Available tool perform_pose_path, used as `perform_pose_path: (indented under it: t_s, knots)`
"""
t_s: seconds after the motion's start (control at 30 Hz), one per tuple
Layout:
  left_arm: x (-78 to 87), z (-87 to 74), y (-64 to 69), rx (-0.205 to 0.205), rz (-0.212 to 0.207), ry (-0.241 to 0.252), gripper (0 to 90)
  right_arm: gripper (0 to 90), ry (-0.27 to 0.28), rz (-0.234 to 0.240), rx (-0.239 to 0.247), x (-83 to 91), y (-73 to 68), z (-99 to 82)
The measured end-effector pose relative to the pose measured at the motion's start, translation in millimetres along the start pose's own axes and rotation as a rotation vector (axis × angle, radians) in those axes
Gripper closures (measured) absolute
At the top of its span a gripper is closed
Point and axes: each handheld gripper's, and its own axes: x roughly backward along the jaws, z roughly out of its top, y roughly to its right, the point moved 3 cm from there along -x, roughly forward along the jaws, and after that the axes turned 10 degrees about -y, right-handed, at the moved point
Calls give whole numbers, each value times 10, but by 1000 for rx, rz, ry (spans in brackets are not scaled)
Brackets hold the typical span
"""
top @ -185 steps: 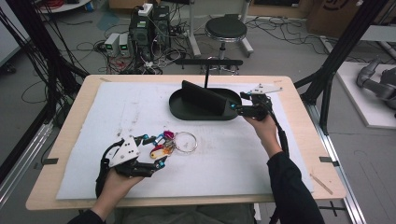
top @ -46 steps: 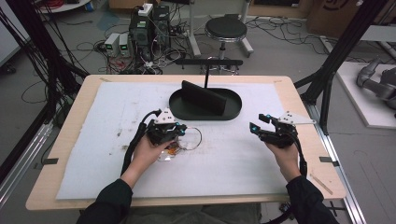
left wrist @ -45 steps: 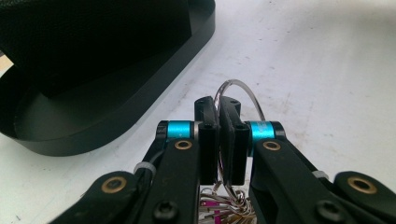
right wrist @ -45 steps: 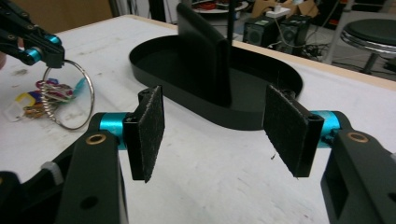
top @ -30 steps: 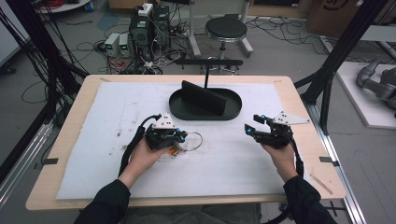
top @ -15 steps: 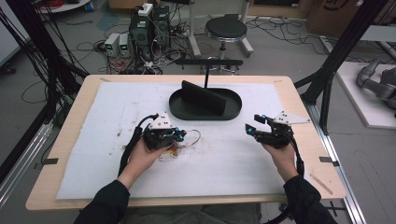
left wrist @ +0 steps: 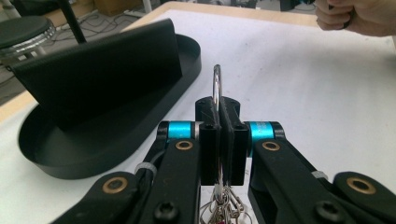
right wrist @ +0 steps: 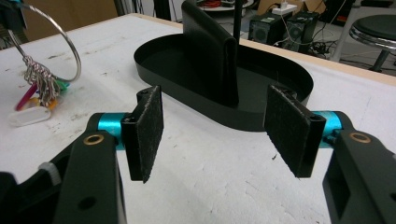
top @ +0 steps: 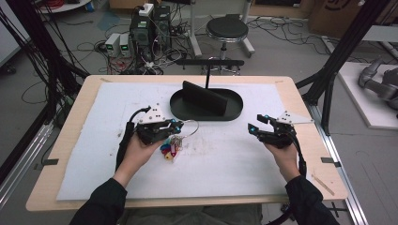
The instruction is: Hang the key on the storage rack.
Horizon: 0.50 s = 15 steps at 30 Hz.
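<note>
My left gripper (top: 176,126) is shut on a large metal key ring (top: 188,127), and its pads (left wrist: 208,122) clamp the wire of the ring (left wrist: 216,86). Several keys and coloured tags (top: 168,149) hang from the ring down to the white mat. A black oval tray (top: 234,110) with an upright black slab (top: 204,96) stands just behind. At the right, my right gripper (top: 256,124) hovers open and empty. In the right gripper view, the right gripper (right wrist: 215,126) faces the tray (right wrist: 289,79) and the ring (right wrist: 70,70).
A white mat (top: 225,164) covers most of the wooden table. A thin black post (top: 207,77) rises behind the tray. Beyond the table's far edge are a stool (top: 227,29), electronics boxes and cables on the floor.
My left gripper has risen slightly with the key ring pinched in it, so the ring is off the mat and the keys dangle. The right gripper has stayed put, open.
</note>
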Motion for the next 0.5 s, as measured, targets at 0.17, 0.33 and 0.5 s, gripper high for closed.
perform_pose_path:
  t_s: [0.17, 0.33, 0.5]
  knots:
    - [78, 119, -42, -13, 18, 17, 866, 385, 1, 1, 0, -1, 6, 0]
    - [138, 252, -97, -12, 32, 40, 867, 385, 3, 1, -1, 3, 7, 0]
    - [189, 392, -163, -16, 51, 55, 867, 385, 6, 1, -2, 6, 10, 1]
